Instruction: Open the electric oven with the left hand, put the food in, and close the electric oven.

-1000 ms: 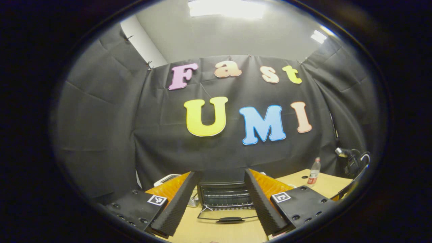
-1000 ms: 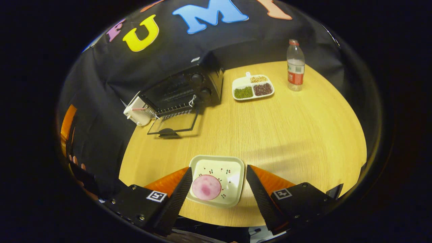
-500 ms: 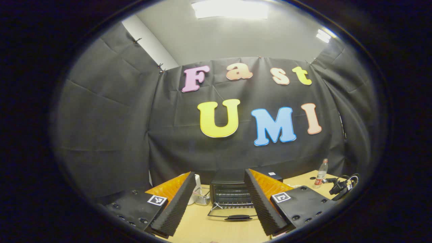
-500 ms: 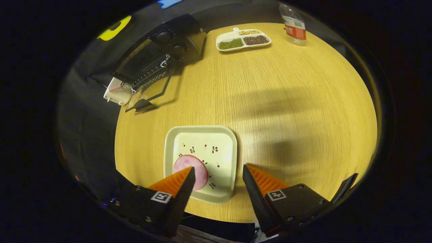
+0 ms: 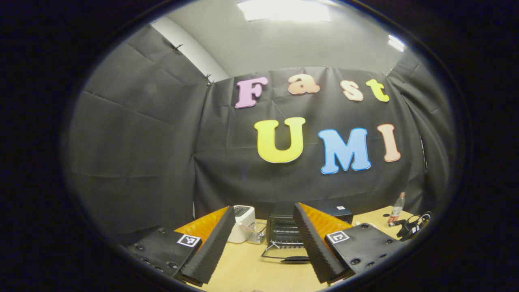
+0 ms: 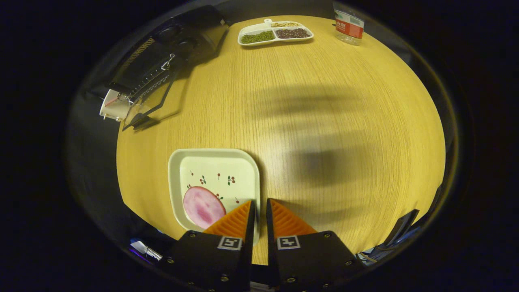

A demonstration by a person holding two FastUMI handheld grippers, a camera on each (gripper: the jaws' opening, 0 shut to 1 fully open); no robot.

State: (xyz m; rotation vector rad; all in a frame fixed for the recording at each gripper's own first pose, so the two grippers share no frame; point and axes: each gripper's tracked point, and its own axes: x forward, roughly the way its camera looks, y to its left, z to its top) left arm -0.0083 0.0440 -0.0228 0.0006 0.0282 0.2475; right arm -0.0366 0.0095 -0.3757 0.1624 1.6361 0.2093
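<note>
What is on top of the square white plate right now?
A round pink slice of food lies on the plate, with small cherry prints. The right gripper covers the plate's near right rim.

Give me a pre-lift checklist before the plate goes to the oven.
1. Black electric oven door down flat: ok.
2. Right claw closed on the right rim of the square cream plate: ok.
3. Pink round food slice on the plate, beside the claw: ok.
4. Grip firmness: cannot tell.
5. Wooden table path to the oven free: ok.
6. Left claw open, back from the door: ok.
</note>
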